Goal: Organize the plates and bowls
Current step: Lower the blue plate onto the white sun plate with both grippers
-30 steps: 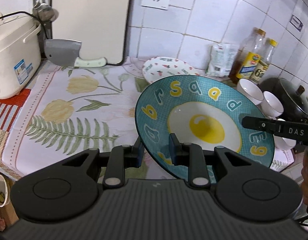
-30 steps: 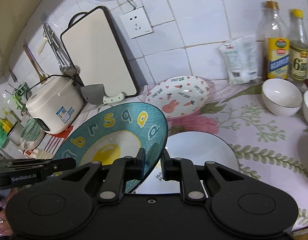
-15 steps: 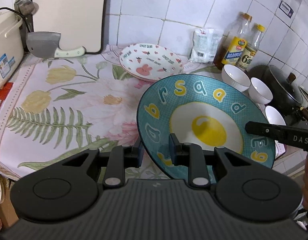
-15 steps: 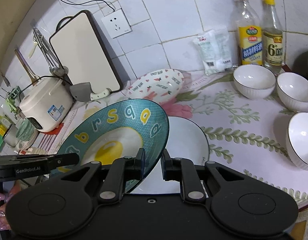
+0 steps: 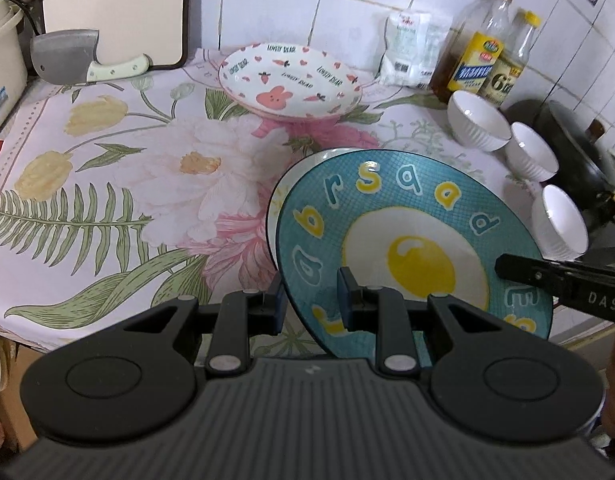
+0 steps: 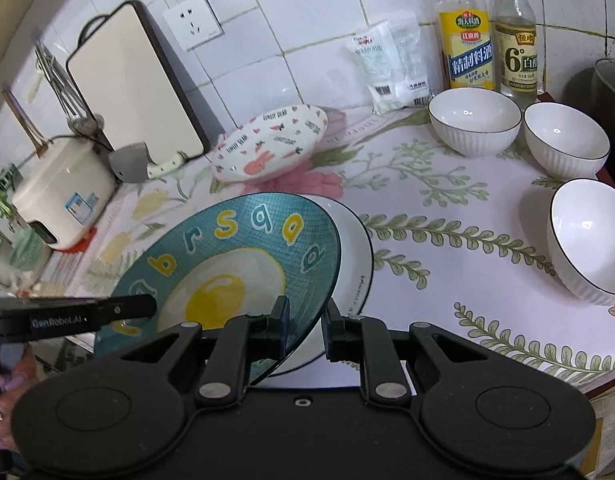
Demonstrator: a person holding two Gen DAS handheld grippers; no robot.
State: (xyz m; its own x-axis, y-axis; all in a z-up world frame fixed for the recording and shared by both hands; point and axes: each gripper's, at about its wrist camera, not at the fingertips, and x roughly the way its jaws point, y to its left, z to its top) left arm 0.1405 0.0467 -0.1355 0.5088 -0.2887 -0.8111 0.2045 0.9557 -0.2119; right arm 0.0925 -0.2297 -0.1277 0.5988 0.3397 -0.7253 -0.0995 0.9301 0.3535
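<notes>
A teal plate (image 5: 407, 240), printed with a fried egg ringed by yellow and white letters, is held tilted just above a white plate (image 6: 353, 264) on the floral worktop (image 5: 107, 184). Its opposite rims are clamped by the jaws of the left gripper (image 5: 310, 305) and right gripper (image 6: 305, 326).

Landmark: cream plastic chopping board (image 6: 135, 84), leaning upright on white tiled wall. Steel cleaver with pale handle (image 5: 73, 60) at its foot. Cream rice cooker (image 6: 61, 188) left. Two yellow-capped glass bottles (image 6: 489, 28) and a white packet (image 6: 391, 66) well right. White wall socket (image 6: 193, 22) above right.
</notes>
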